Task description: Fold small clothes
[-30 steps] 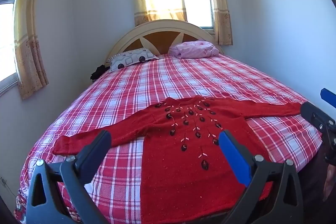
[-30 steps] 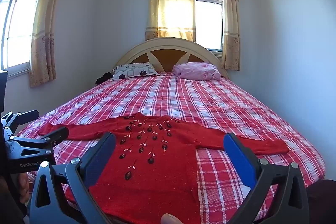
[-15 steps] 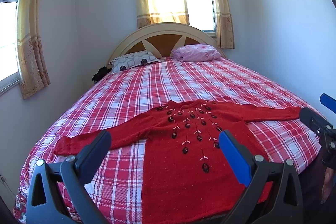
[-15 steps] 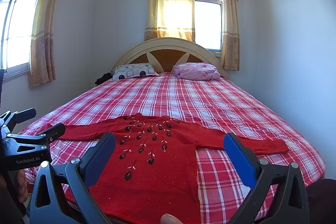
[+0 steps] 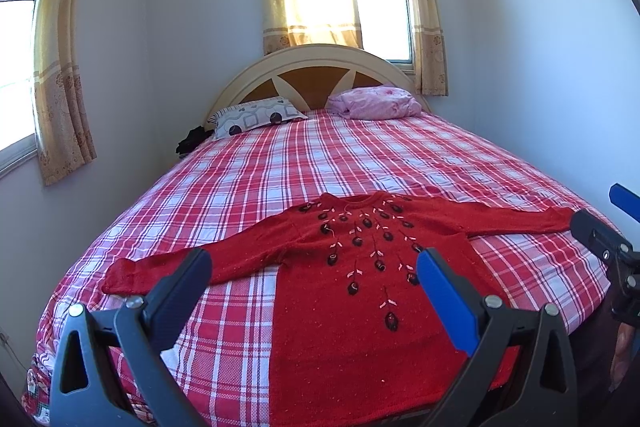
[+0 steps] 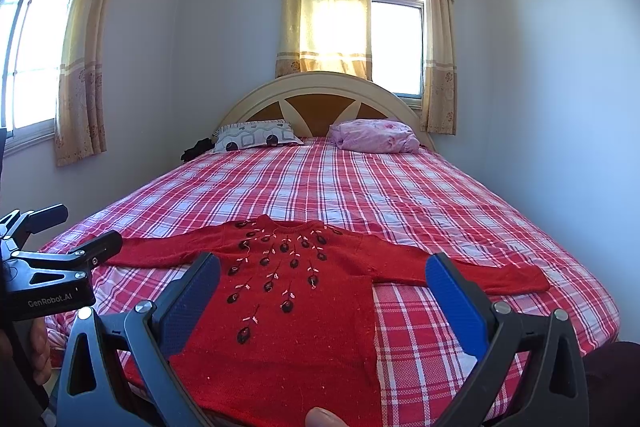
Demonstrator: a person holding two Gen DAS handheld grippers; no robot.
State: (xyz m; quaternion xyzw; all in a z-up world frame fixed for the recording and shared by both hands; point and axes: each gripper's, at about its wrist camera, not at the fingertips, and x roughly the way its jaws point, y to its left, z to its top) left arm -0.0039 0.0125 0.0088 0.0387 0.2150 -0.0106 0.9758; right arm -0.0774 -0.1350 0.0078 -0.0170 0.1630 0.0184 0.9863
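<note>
Both views have tilted slightly upward; nothing else moved. Left hand-held gripper (image 5: pixel 312 275) and right hand-held gripper (image 6: pixel 322 277) hover released above the red sweater (image 5: pixel 360 291), spread flat on the bed's (image 5: pixel 320 163) near edge.

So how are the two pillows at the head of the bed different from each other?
The patterned pillow is pale with dark circles and grey squares, while the pink pillow is pink with faint darker blotches. The patterned pillow lies flat and smooth on the left; the pink pillow, on the right, looks plumper and more crumpled. Both rest on the checked bedspread against the headboard.
</note>
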